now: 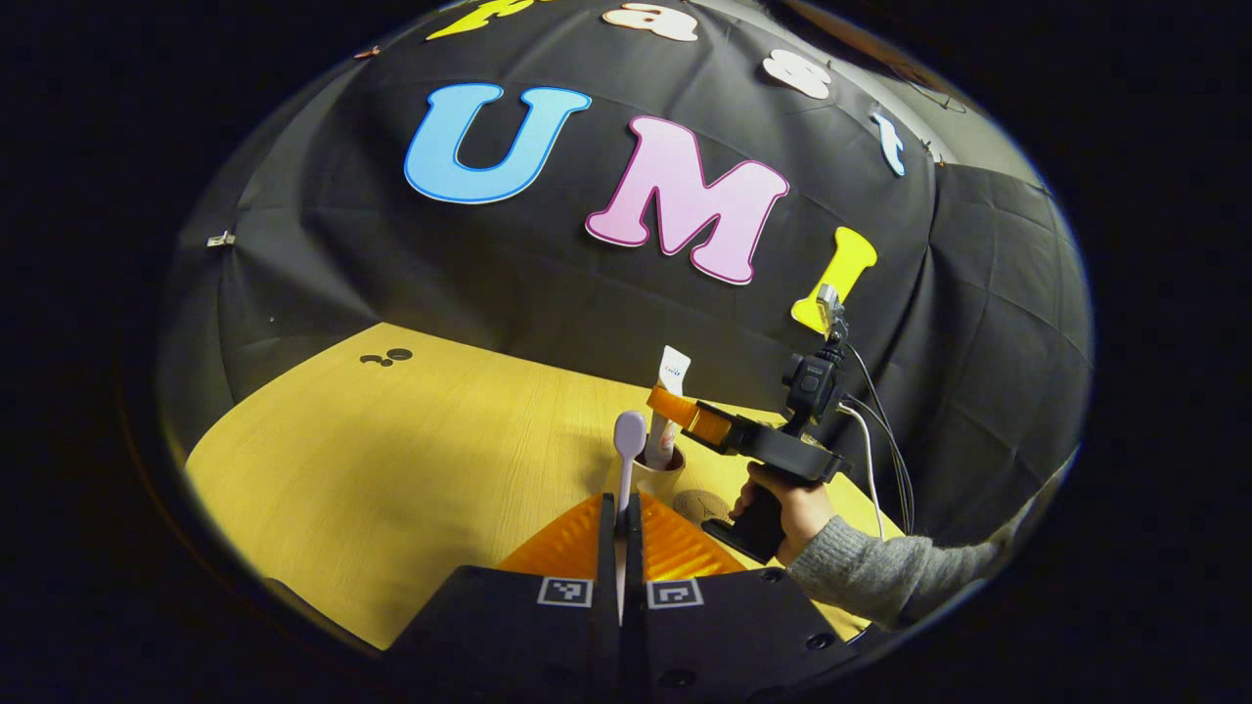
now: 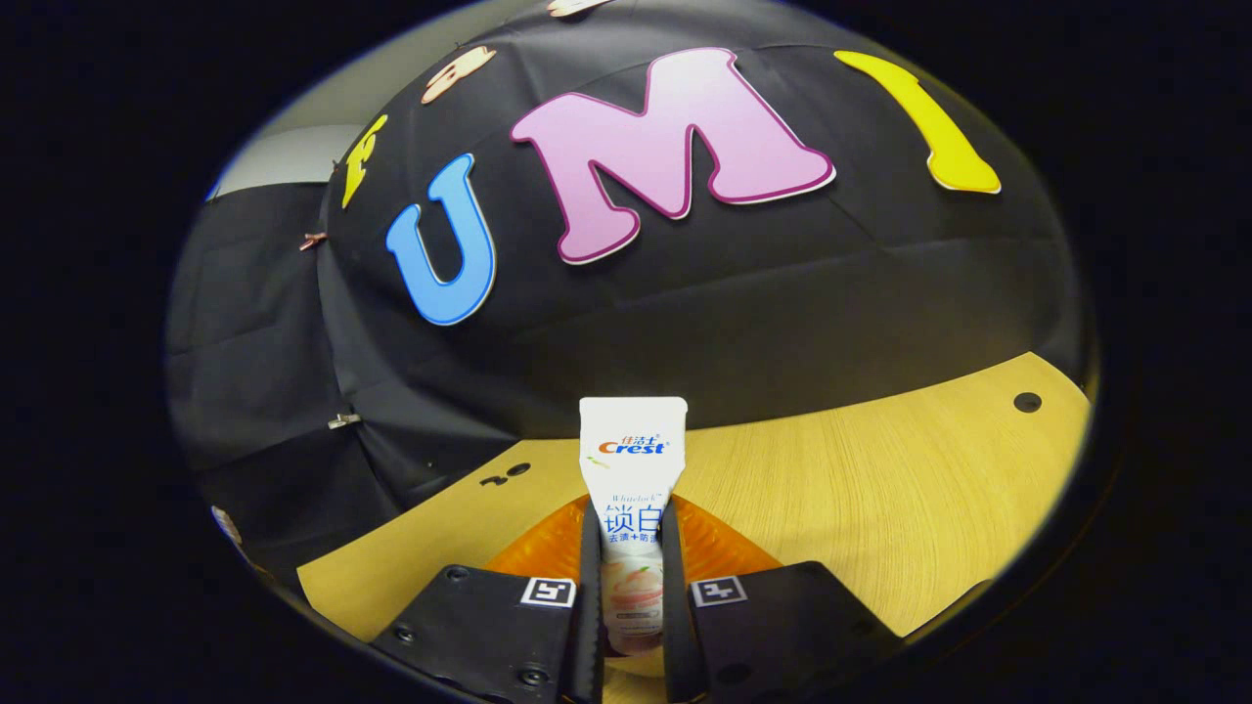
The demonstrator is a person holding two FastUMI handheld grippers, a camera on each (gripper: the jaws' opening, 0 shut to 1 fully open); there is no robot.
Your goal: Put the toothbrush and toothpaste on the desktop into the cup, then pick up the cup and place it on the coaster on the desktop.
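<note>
- Holding the toothbrush (image 1: 628, 460): the left gripper (image 1: 620, 518) in the left gripper view, with its 2 fingers almost closed on the thin white handle.
- Stood upright between those fingers, round white head on top, just in front of the cup (image 1: 657, 477).
- Could not tell whether the bottom end of the handle was free or resting on anything.
- Sat on the yellow wooden desktop (image 1: 391, 460), a small tan cup, straight ahead of the left gripper.
- Poked up out of the cup's mouth, the white toothpaste (image 1: 667, 406) tube, flat end up.
- Reached in from the right in the same view, the right gripper (image 1: 675, 406), its fingers against the tube above the cup.
- Wrapped around the black handle of that gripper, a hand (image 1: 792, 508) with a grey sleeve (image 1: 880, 567).
- Lay flat on the desktop just right of the cup and below the right gripper, a round brown coaster (image 1: 700, 505), partly hidden.
- Seen close up in the right gripper view: the toothpaste (image 2: 632, 489) squeezed between the 2 fingers of the right gripper (image 2: 632, 577), both pressing on the tube's lower half.
- Stuck up tall past the fingertips, the tube's wide flat end.
- Spread out behind the tube, the desktop (image 2: 880, 489), with small dark holes near its edges.
</note>
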